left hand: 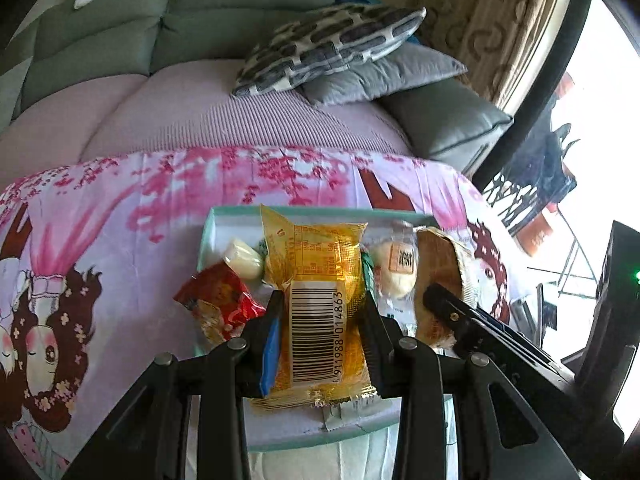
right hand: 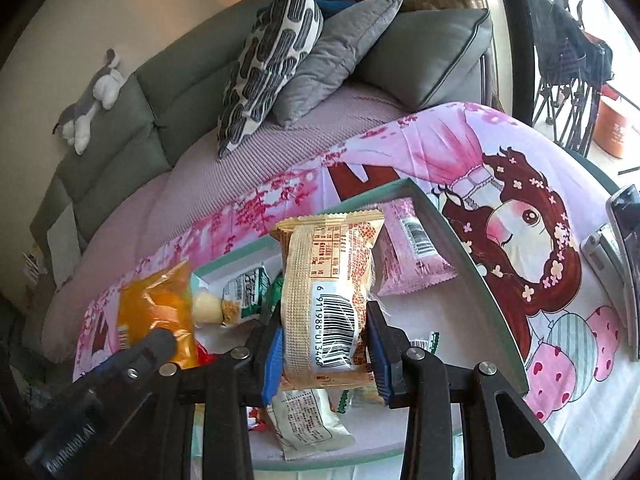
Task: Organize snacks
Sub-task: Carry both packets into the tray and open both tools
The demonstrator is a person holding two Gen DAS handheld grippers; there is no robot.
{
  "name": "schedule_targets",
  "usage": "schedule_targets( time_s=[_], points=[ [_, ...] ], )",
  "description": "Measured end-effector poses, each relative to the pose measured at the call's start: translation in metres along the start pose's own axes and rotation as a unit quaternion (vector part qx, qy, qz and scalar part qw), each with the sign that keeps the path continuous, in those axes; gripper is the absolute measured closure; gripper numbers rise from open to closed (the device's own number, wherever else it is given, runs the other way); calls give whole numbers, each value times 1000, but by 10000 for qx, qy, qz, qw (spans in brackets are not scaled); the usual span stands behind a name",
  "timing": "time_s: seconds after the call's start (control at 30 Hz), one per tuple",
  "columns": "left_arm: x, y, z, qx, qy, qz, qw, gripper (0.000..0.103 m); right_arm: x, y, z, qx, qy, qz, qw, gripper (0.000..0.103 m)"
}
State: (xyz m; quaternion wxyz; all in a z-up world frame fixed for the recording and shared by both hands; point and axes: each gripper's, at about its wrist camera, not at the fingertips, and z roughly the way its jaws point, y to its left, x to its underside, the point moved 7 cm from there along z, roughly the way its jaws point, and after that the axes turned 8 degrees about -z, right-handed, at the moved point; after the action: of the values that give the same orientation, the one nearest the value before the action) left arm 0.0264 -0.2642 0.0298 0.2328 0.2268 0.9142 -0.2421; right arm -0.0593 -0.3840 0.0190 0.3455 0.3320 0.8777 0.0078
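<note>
Over the pale green tray (left hand: 206, 240) at lower centre, several packets already lie inside, so sorting looks well underway. The left hand-held gripper (left hand: 320, 312) clamps a yellow snack packet (left hand: 316, 280), the right hand-held gripper (right hand: 324, 320) a beige snack packet (right hand: 328, 276); both await placing.

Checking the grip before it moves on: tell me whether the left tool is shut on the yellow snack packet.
Shut on it. The left tool presses the yellow snack packet from both sides at its barcode, above the tray.
</note>
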Motion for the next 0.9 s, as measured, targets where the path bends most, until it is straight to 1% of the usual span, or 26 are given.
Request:
schedule_targets(
  time_s=[0.13, 0.2, 0.3, 0.43, 0.6, 0.7, 0.83, 0.9],
  points=[
    [7, -4, 9, -132, 101, 93, 9998, 66, 7, 1, 10, 35, 209, -58, 9998, 63],
    [10, -3, 13, -144, 148, 83, 9998, 66, 9, -1, 14, 131, 293, -85, 9994, 63],
    [11, -2, 15, -180, 178, 75, 9997, 66, 12, -3, 17, 151, 377, -85, 9991, 63],
    [12, -1, 20, -207, 271, 56, 9994, 66, 13, -4, 18, 247, 432, -137, 9987, 63],
    [13, 0, 23, -264, 380, 37, 9989, 65, 13, -5, 19, 268, 469, -151, 9984, 63],
    [12, 1, 21, -294, 382, 2, 9988, 59, 14, -6, 19, 287, 499, -147, 9982, 63],
    [10, 3, 14, -218, 343, -79, 9991, 44, 15, -8, 19, 310, 536, -142, 9980, 63],
    [10, 4, 9, -188, 312, -137, 9992, 43, 16, -8, 20, 330, 596, -168, 9975, 62]
  ],
)
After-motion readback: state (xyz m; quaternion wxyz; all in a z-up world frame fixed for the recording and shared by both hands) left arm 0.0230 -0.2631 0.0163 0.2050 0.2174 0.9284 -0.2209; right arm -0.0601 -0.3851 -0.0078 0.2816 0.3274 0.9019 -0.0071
